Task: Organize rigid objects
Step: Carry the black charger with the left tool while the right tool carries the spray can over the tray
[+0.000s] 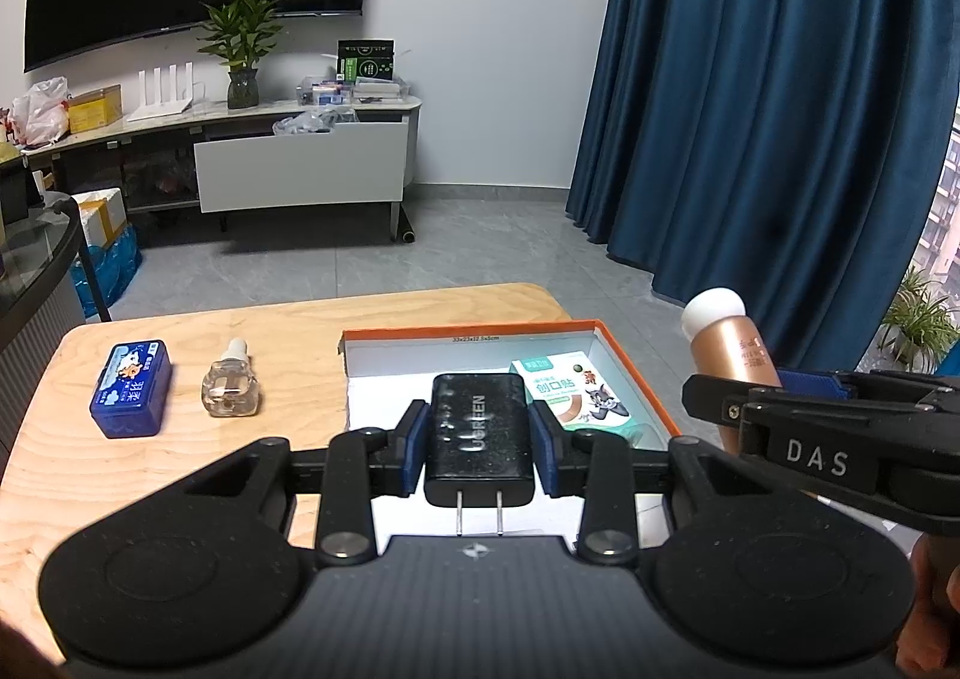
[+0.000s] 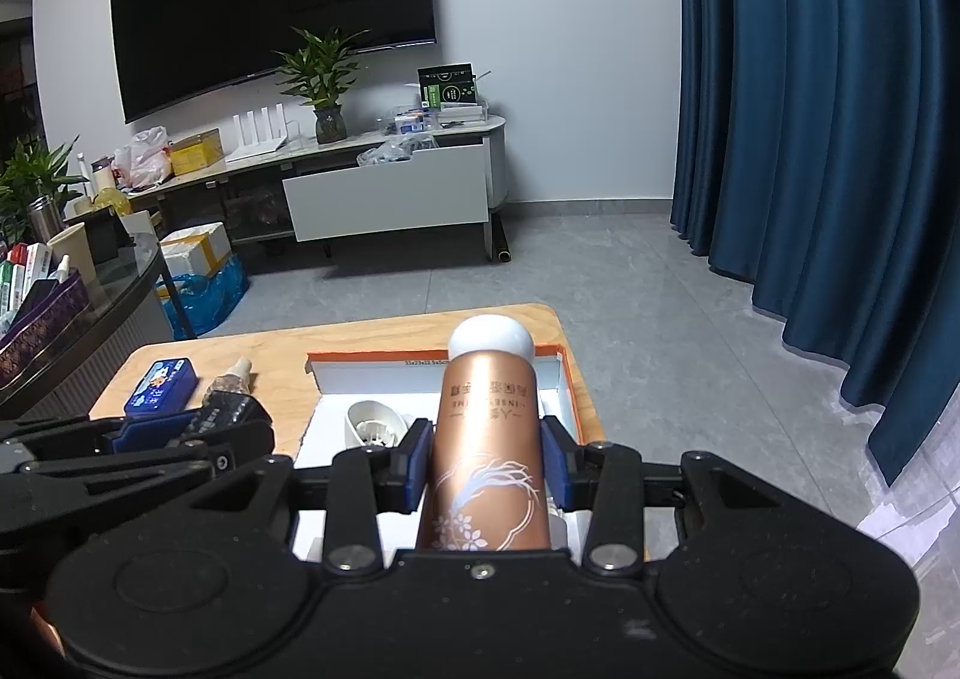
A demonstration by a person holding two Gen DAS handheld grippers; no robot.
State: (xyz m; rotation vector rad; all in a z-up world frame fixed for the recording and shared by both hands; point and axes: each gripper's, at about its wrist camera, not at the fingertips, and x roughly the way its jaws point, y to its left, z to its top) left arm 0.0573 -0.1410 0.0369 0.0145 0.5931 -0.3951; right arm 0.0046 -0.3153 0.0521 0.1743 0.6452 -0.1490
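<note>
My left gripper (image 1: pixel 479 442) is shut on a black UGREEN charger (image 1: pixel 479 430), prongs toward the camera, held over the orange-rimmed white box (image 1: pixel 636 373). A green plaster packet (image 1: pixel 573 394) lies in the box. My right gripper (image 2: pixel 487 463) is shut on a copper bottle with a white cap (image 2: pixel 489 439), held over the same box (image 2: pixel 570 409); the bottle also shows in the left wrist view (image 1: pixel 729 346). A white object (image 2: pixel 372 421) lies inside the box. A blue tin (image 1: pixel 131 388) and a clear glass bottle (image 1: pixel 231 388) lie on the wooden table (image 1: pixel 288 337), left of the box.
The table is small with the floor beyond its far and right edges. A blue curtain (image 1: pixel 750 109) hangs at the right. A TV cabinet (image 1: pixel 300 169) with an open drawer stands at the far wall. A glass table (image 2: pixel 120 283) with clutter stands at the left.
</note>
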